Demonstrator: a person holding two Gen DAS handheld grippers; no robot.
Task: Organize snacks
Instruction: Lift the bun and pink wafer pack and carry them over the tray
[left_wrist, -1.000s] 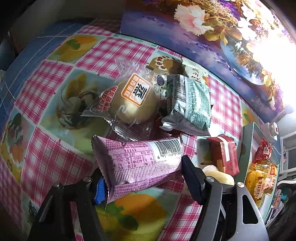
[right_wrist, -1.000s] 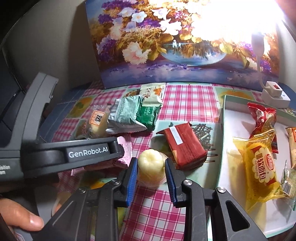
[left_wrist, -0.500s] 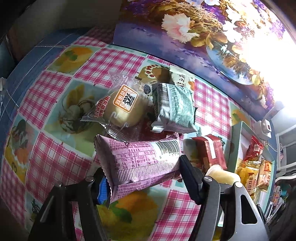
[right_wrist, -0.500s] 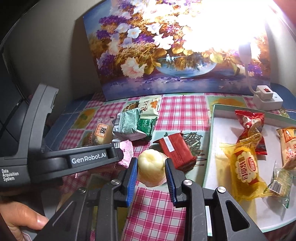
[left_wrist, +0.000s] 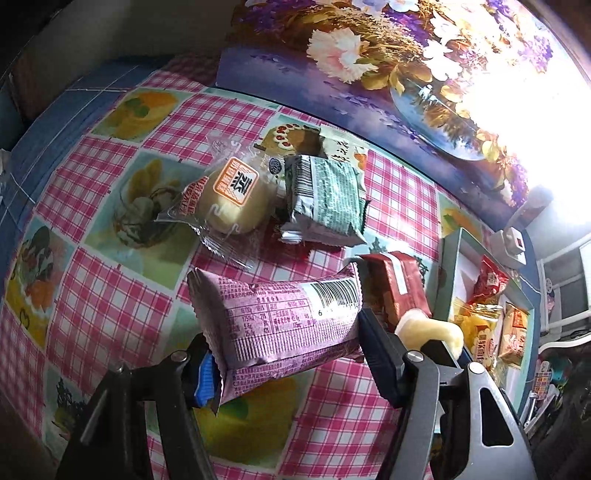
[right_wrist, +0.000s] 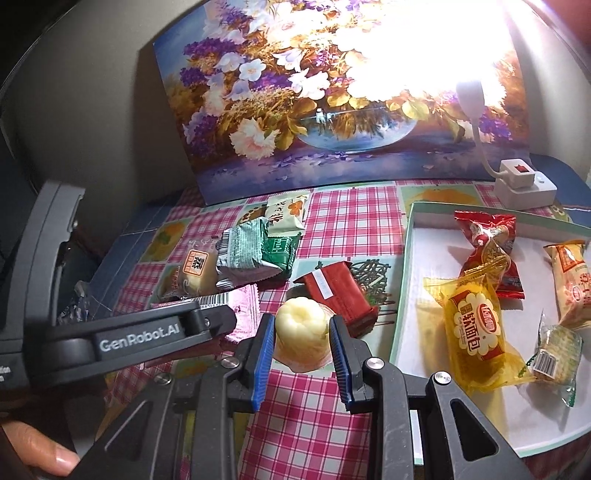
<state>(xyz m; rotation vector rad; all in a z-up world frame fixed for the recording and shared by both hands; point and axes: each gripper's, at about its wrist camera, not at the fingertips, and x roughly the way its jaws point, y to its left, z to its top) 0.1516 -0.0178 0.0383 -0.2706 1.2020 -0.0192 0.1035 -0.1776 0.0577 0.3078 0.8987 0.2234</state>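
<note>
the left gripper (left_wrist: 284, 354) has its jaws closed on a pink pack (left_wrist: 280, 325), which lies crosswise between the two fingers, above the checked tabletop (left_wrist: 110, 295). behind it on the tabletop lies a bun (left_wrist: 231, 197) in clear wrap, and just to the right of the bun a green pack (left_wrist: 325, 201) that rests partly on a cream pack (right_wrist: 286, 214) near the flower picture (right_wrist: 332, 92). a red pack (right_wrist: 338, 297) lies between the green pack and the tray (right_wrist: 410, 280).

the right gripper (right_wrist: 301, 339) holds a pale round cake (right_wrist: 303, 326); the jaws are narrowed around it and both blue pads (right_wrist: 264, 350) touch its sides. the cake is held just left of the tray edge, in front of the red pack. in the tray lie a yellow bread pack (right_wrist: 476, 336), a red candy pack (right_wrist: 491, 247), an orange pack (right_wrist: 570, 280) and a small clear pack (right_wrist: 554, 354). a white switch box (right_wrist: 524, 184) stands behind the tray.
</note>
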